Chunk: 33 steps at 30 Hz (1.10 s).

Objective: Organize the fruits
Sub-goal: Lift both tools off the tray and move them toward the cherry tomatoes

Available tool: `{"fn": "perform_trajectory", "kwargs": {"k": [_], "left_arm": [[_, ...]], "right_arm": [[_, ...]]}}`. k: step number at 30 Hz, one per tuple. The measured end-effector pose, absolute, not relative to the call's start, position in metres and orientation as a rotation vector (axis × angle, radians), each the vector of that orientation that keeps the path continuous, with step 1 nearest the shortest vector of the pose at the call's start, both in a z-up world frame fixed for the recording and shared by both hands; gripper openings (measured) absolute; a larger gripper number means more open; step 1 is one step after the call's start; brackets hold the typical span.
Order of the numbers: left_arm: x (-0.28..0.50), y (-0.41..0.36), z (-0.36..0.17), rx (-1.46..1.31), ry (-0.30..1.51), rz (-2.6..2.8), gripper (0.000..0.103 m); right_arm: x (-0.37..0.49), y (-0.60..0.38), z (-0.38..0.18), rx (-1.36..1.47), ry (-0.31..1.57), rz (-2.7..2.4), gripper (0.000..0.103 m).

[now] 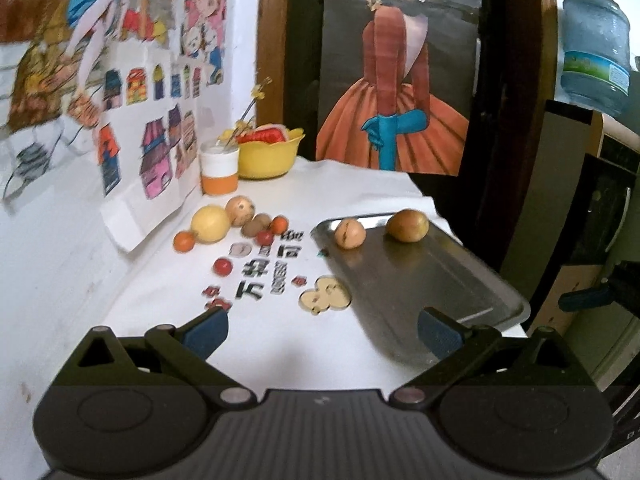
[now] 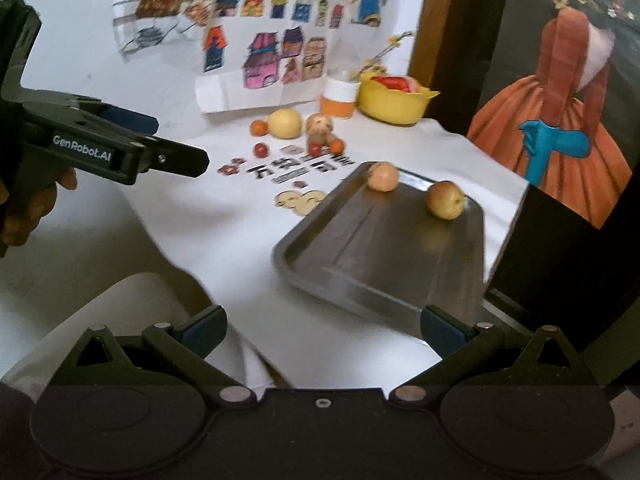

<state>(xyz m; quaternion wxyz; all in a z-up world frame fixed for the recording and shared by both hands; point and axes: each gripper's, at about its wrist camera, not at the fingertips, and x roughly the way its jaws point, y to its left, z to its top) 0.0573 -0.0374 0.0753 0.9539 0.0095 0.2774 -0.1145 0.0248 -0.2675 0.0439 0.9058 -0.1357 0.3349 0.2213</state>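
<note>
Both claws hang above the near edge of the tabletop, and both are empty. The left gripper has its jaws spread wide, nothing between the blue pads. The right gripper is just as wide open, also holding nothing. From the right wrist view the left gripper shows side-on at the left, a hand wrapped around its handle, its tip over the white cloth and well apart from any fruit.

On the right side sits the steel tray, reaching to the near right corner. Two fruits lie at its far end: a pale peach by the far left corner of the tray, and an apple by the far right one, apart from each other.

The loose fruits cluster left of the tray, toward the wall edge: a yellow pomelo, a small orange touching its left side, a tan pear behind, a kiwi just beside that, then another orange. Two red tomatoes sit nearer, one alone on the cloth.

At the far edge stand a white-and-orange cup and a yellow bowl, touching.
</note>
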Motion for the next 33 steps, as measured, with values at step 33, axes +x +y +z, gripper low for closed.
{"fn": "perform_trajectory", "kwargs": {"k": [33], "left_arm": [[0.087, 0.080, 0.054, -0.189, 0.582, 0.002, 0.103]], "right_arm": [[0.119, -0.153, 0.089, -0.382, 0.483, 0.736, 0.102]]}}
